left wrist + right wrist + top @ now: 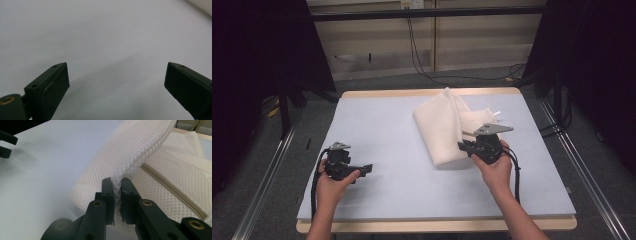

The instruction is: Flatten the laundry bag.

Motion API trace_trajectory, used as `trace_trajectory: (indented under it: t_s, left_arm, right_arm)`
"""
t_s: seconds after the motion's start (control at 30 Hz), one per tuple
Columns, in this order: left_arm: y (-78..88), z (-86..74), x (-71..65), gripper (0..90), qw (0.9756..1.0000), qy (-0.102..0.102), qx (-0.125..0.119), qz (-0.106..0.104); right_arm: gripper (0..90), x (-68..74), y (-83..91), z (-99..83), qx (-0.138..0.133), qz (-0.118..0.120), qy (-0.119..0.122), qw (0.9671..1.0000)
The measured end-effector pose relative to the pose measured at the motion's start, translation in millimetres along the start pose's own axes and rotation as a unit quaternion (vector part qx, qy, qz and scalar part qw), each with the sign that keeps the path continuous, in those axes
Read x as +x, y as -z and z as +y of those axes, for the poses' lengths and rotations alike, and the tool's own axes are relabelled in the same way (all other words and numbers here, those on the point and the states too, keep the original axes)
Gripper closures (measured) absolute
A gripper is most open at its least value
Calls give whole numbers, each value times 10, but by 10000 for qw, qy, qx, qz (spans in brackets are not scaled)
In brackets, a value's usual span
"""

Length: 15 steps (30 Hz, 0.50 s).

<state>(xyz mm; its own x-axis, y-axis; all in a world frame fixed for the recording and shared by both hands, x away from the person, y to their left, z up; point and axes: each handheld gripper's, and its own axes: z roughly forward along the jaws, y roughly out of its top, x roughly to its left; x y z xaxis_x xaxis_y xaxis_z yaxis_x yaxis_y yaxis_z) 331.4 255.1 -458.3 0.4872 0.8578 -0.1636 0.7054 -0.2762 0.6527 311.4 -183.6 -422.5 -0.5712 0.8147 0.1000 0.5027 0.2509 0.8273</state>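
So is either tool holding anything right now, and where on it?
The right tool pinches a raised fold of the white mesh bag at its near edge. The left tool is open, holding nothing.

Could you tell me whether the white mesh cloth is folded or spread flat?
Folded: the white mesh cloth lies doubled in layers, with the right tool shut on its fold.
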Motion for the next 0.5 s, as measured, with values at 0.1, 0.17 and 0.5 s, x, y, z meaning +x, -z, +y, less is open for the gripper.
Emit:
trace_trajectory:
  t_s: [0.1,0.17,0.5]
  left_arm:
    - [-4,0,-9,57,10000,20,-15,-31]
    - [-5,0,-14,57,10000,-4,9,-41]
    - [-4,10,-58,56,9999,-43,26,-103]
  right_arm:
    - [825,83,-58,15,17,111,54,9999]
    - [824,123,-88,18,36,143,84,9999]
    - [824,341,-245,52,69,431,243,9988]
